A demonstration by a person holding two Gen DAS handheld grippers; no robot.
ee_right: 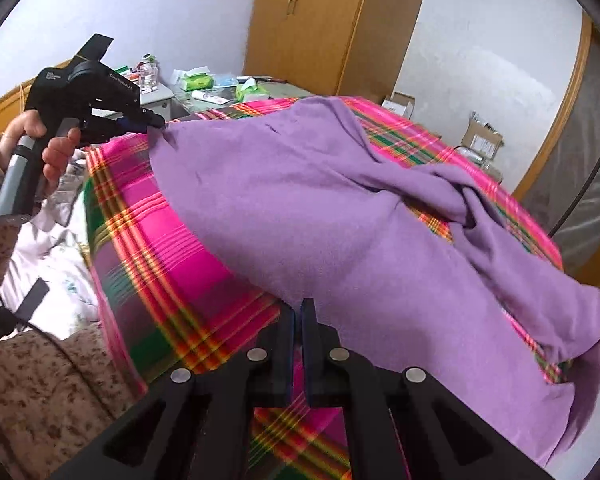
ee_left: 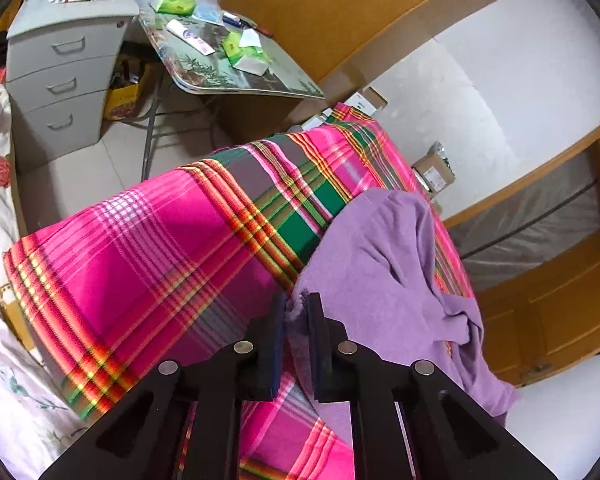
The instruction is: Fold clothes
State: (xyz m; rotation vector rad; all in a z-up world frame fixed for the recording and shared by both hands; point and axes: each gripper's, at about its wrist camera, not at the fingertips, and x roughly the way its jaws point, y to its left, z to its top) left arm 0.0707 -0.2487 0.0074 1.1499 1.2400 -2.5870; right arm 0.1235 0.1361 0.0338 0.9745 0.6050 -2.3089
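We see the pink plaid bedspread (ee_right: 148,248) under the purple garment (ee_right: 320,220) spread across it. Our left gripper (ee_left: 297,304) pinches the garment's edge; our right gripper (ee_right: 298,312) presses together at its near hem.

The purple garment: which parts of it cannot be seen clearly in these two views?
- Purple garment, right wrist view: its far end hangs off the plaid cloth, out of sight.
- Left wrist view: the left gripper covers its pinched edge.
- Right wrist view: whether the right gripper holds fabric is unclear.
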